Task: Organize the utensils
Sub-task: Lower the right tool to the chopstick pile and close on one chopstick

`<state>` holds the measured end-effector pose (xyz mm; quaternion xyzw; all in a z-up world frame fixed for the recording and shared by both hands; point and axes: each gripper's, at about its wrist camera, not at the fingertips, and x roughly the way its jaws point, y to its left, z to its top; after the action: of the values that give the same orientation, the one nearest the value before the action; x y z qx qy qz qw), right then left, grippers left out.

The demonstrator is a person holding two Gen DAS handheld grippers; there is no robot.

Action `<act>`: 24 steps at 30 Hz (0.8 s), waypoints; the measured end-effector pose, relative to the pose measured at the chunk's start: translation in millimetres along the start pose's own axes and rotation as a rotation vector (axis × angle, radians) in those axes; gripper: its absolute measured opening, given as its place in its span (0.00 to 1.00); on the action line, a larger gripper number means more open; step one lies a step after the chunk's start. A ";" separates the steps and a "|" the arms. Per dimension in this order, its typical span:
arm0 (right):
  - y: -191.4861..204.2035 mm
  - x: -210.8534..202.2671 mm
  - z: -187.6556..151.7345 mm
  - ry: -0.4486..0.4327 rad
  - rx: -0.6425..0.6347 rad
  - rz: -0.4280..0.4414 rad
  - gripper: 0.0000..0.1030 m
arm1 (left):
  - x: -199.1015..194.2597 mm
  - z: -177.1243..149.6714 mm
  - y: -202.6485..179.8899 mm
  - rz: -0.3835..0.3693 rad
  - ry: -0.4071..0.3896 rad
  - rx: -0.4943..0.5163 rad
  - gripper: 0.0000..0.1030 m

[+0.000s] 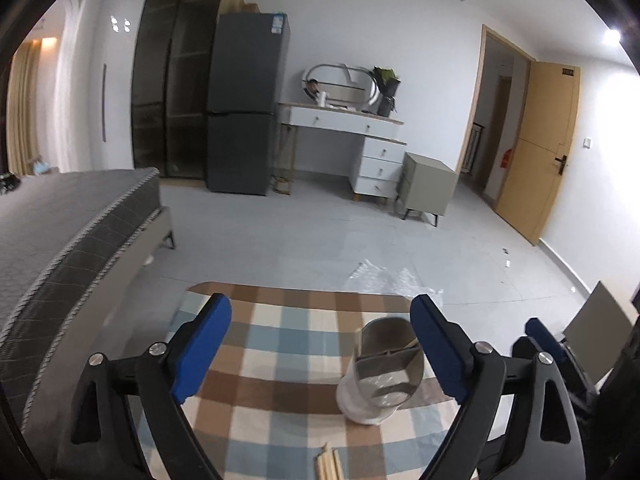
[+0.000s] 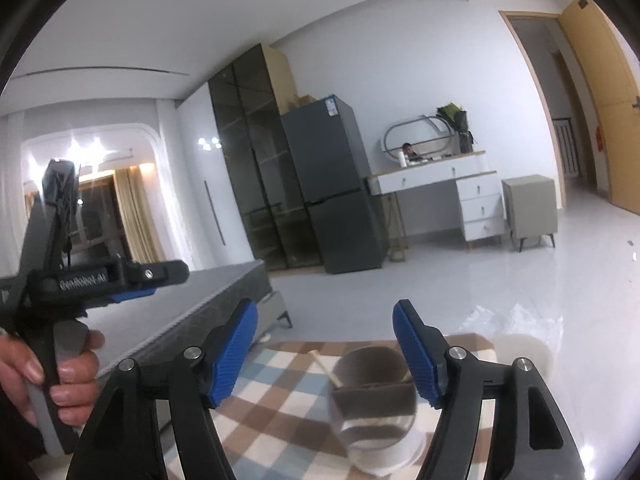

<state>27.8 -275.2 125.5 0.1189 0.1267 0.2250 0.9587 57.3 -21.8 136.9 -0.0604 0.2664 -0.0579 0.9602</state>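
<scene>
Left tool [image 1: 322,346] spread wide, nothing between its blue pads. Right tool [image 2: 325,354] likewise spread and empty, above a utensil holder [image 2: 374,408] with chopsticks [image 2: 326,368], on a checkered cloth [image 2: 280,412].

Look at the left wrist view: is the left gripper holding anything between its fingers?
No: the left gripper has its fingers spread wide apart, with only the checked cloth showing between them.

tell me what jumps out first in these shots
The metal utensil holder stands on the checked cloth near the table's far edge, wooden chopsticks poking out. Both the left hand-held gripper and right hand-held gripper hang open and empty before it. More chopsticks lie loose on the cloth.
</scene>
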 end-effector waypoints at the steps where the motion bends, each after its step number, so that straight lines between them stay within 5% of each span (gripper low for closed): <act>1: 2.5 -4.8 -0.9 -0.003 0.016 0.016 0.72 | -2.9 -2.3 0.5 0.009 -0.001 -0.001 0.89; 6: 13.2 -27.6 -16.1 0.007 0.153 0.165 0.70 | -14.5 -21.9 8.0 0.032 0.008 -0.010 0.89; 8: 19.5 -33.5 -22.4 0.009 0.147 0.159 0.66 | -15.0 -30.8 7.7 0.046 0.021 -0.010 0.89; 10: 24.9 -33.3 -29.6 0.041 0.141 0.140 0.52 | -16.6 -39.1 9.6 0.047 0.033 -0.015 0.89; 17: 23.3 -34.6 -61.3 0.123 0.122 0.011 0.53 | -9.1 -75.1 20.1 0.080 0.073 -0.013 0.89; 24: 22.2 -34.5 -87.9 0.172 0.096 -0.061 0.88 | 12.5 -128.2 36.2 0.102 0.149 -0.038 0.89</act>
<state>-37.0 -256.8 55.7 0.1410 0.2228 0.1989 0.9439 4.3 1.2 16.2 -0.0604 0.3407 -0.0084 0.9382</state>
